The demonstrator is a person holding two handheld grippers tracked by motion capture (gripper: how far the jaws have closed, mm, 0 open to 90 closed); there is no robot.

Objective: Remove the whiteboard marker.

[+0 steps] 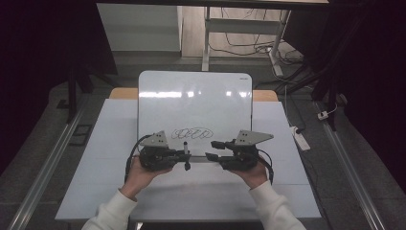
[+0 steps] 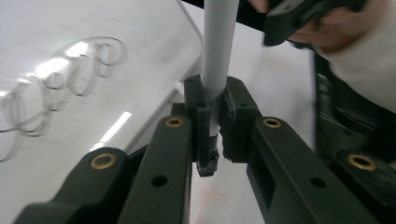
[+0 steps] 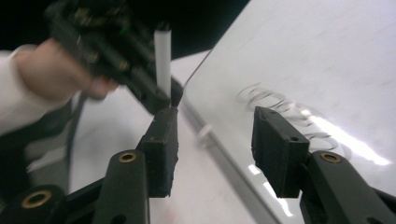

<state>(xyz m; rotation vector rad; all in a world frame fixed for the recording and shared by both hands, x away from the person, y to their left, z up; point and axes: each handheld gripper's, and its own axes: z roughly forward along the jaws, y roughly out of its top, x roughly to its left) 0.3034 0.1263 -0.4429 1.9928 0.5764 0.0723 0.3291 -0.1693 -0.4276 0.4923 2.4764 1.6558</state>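
In the high view, the left gripper (image 1: 186,155) grasps a marker (image 1: 186,158) at the whiteboard's (image 1: 194,100) six o'clock edge, on the counter (image 1: 110,143). The right gripper (image 1: 213,149) sits at the marker's three o'clock, apart from it.

In the left gripper view, the left gripper (image 2: 215,126) is clenched on the grey marker (image 2: 218,51), which rises toward twelve o'clock; the scribble (image 2: 60,84) lies at ten o'clock.

In the right gripper view, the right gripper (image 3: 215,140) is released, jaws spread wide, the marker (image 3: 162,60) at eleven o'clock.

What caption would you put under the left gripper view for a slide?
Left tongs shut on a marker beside a whiteboard bearing looped scribbles.
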